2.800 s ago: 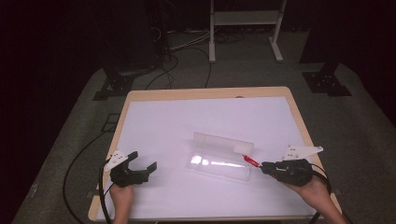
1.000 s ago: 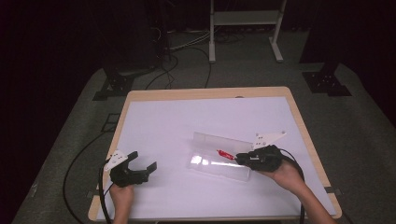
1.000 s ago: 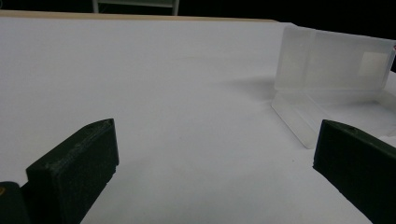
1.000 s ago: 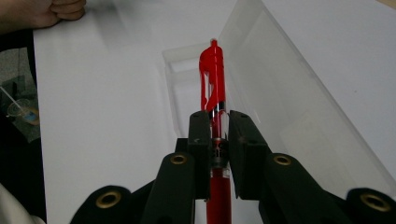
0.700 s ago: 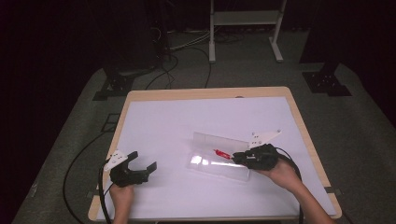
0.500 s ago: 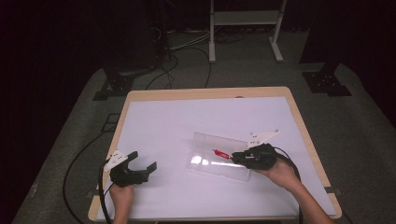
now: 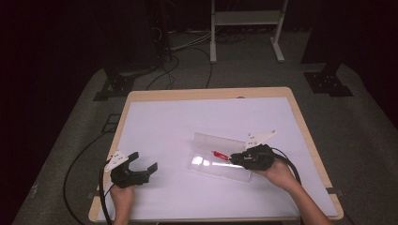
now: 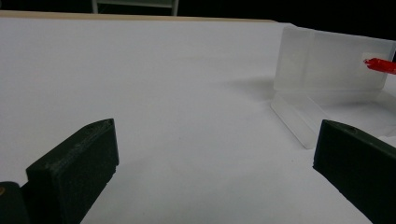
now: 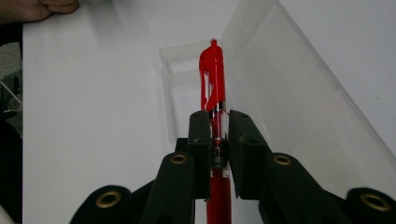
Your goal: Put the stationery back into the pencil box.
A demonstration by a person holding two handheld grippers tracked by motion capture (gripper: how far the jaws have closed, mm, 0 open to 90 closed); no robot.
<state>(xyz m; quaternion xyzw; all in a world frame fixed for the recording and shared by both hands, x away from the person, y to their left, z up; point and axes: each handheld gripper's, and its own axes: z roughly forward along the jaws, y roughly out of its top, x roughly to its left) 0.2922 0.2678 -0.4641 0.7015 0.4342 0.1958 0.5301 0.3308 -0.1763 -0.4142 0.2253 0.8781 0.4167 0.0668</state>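
We see a white desk (image 7: 169, 122) from above, with a person's two hands reaching in from the near edge. Our right tool (image 7: 240, 160) is clenched on a red pen (image 9: 213, 79), gripping it around the middle of its barrel. The pen's capped end pokes out over a clear plastic box (image 7: 220, 165) that lies open near the middle of the desk, its lid (image 9: 299, 98) standing up along the far side. Our left tool (image 7: 146, 165) rests on the desk well apart from the box, its jaws spread wide with nothing between them.
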